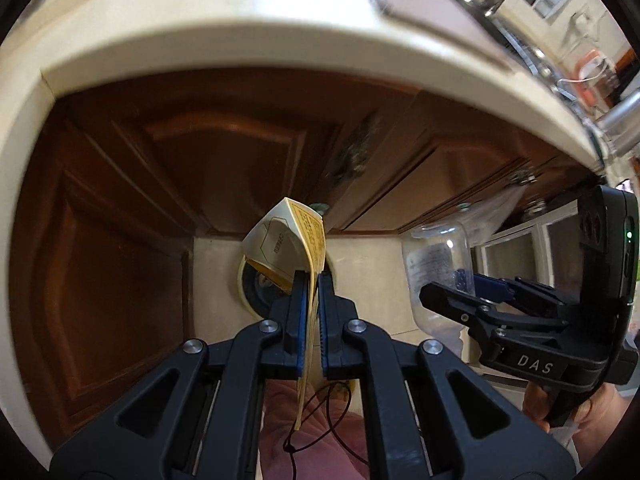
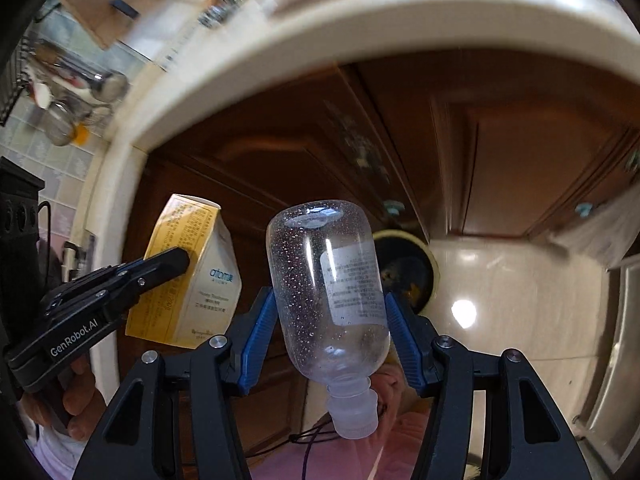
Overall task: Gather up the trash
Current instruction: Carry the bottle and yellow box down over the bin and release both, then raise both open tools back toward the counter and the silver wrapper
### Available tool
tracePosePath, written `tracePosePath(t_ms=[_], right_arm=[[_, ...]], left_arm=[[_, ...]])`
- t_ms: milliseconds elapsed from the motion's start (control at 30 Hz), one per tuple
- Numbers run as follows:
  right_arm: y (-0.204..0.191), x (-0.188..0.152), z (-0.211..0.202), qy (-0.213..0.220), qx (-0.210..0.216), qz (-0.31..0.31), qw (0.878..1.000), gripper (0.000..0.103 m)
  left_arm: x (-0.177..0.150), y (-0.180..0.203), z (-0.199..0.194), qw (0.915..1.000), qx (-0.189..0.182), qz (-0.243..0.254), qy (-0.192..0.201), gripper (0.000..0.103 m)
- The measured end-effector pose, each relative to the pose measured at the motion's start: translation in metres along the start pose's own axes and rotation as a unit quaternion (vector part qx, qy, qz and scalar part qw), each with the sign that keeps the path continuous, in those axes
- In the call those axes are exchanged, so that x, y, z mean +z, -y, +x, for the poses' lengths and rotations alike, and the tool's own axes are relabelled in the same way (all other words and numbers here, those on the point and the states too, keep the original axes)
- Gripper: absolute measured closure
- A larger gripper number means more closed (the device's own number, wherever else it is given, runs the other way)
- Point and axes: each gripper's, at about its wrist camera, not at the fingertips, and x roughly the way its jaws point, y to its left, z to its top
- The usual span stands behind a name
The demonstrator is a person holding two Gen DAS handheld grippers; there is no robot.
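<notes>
I see a cream bench edge above brown cabinet doors, a pale tiled floor, and a dish rack.

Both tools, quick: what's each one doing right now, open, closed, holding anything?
Left tool: closed on the flattened yellow-and-white carton.
Right tool: closed on the clear plastic bottle, cap end toward the camera.

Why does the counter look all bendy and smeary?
Left wrist view: the fisheye lens bends the counter edge into an arch, and the rack beyond is blurred. Right wrist view: same bend, smeared shelves, bright glare on the floor, while the bottle stays sharp.
</notes>
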Motion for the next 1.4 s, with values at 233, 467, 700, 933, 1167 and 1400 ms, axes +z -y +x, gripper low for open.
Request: tracePosePath(t_ms=[233, 467, 700, 933, 1167, 1400], right_arm=[[0.033, -0.016, 0.087, -0.020, -0.014, 0.024, 0.999, 0.046], [0.049, -0.028, 0.162, -0.037, -0.040, 0.038, 0.998, 0.046], [0.043, -0.027, 0.210, -0.065, -0.068, 0.037, 0.995, 0.044], [0.031, -0.019, 0.215, -0.066, -0.083, 0.020, 0.994, 0.036], [0.024, -0.021, 0.201, -0.063, -0.081, 0.004, 0.995, 0.036], [0.010, -0.021, 0.174, -0.065, -0.073, 0.004, 0.995, 0.036]], left_arm=[[-0.023, -0.027, 0.089, 0.9997, 0.004, -0.015, -0.019, 0.100], [-0.037, -0.055, 0.162, 0.9991, 0.003, -0.020, -0.037, 0.100], [-0.039, -0.082, 0.195, 0.9971, 0.008, -0.048, -0.059, 0.067], [-0.036, -0.100, 0.194, 0.9964, 0.007, -0.061, -0.059, 0.048], [-0.033, -0.100, 0.173, 0.9964, 0.010, -0.063, -0.055, 0.048], [-0.027, -0.092, 0.141, 0.9965, 0.011, -0.067, -0.049, 0.048]])
